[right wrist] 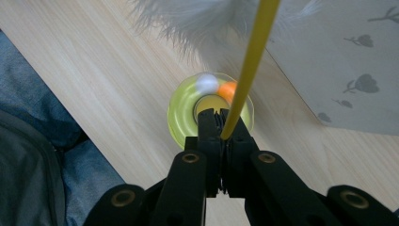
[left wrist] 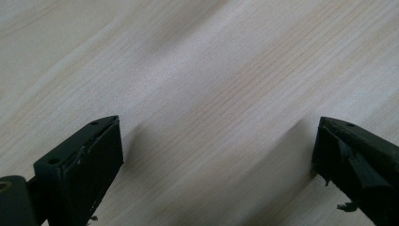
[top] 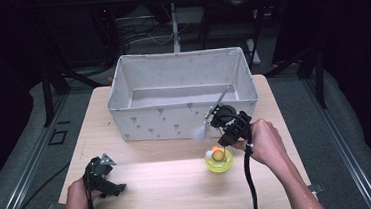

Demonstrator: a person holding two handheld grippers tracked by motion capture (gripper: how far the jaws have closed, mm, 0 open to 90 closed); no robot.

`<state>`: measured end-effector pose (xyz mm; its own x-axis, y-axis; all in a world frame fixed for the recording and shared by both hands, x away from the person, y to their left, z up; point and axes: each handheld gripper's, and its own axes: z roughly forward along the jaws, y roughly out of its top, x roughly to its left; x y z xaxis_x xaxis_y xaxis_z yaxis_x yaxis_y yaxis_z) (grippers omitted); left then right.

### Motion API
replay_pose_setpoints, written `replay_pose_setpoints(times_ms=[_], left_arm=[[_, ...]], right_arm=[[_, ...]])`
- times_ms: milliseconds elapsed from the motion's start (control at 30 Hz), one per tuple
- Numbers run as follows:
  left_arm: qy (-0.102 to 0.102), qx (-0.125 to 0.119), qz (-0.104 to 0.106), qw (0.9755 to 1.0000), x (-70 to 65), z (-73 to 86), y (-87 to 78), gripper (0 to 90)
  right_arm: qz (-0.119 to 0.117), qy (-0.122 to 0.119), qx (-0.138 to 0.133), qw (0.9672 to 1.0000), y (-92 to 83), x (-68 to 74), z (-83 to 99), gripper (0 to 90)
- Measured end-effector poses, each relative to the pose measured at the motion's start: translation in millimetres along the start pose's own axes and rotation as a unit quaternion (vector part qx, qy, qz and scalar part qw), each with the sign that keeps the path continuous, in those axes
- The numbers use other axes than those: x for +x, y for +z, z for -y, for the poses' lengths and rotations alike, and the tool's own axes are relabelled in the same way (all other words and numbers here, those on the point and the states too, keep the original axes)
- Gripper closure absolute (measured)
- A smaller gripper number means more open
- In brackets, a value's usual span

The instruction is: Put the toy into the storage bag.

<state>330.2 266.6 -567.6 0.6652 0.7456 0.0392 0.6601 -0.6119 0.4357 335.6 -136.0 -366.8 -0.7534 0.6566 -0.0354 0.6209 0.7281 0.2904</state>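
Firmly pinched in the right hand-held gripper, the yellow stick rises above the toy's yellow base.

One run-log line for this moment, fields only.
right gripper: shut on yellow wand | feather: near fabric bin | yellow base: on table | left gripper: open, idle

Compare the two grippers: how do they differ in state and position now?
The right gripper is shut on the yellow stick of a feather toy, while the left gripper is open with nothing between its jaws. The right gripper is over the yellow-green dish, near the fabric box; the left gripper is low over the bare table. Both are black and hand-held.
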Motion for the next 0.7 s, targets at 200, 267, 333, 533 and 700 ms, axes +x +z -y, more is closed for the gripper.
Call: replay_pose_setpoints(times_ms=[200, 267, 333, 533, 700], left_arm=[[0.002, -0.002, 0.002, 1.0, -0.8, -1.2, 0.3, 2.1], [0.005, -0.002, 0.004, 1.0, -1.6, -1.7, 0.0, 1.9], [0.006, -0.005, 0.002, 1.0, -2.4, -1.8, -0.2, 1.8], [0.01, -0.005, 0.005, 0.9999, -2.3, -3.0, 0.3, 1.9], [0.005, -0.005, 0.007, 1.0, -1.5, -2.1, -0.2, 1.9]], right_arm=[[0.003, 0.009, 0.0, 1.0, -4.6, -5.7, 2.4, 87.9], [0.006, 0.008, 0.003, 0.9999, -7.7, -8.7, 3.4, 87.9], [0.006, 0.015, 0.0, 0.9999, -9.9, -10.9, 4.4, 87.9], [0.015, 0.019, 0.005, 0.9997, -19.7, -16.1, 4.3, 87.9], [0.016, 0.026, 0.004, 0.9995, -24.4, -20.9, 4.8, 87.9]])
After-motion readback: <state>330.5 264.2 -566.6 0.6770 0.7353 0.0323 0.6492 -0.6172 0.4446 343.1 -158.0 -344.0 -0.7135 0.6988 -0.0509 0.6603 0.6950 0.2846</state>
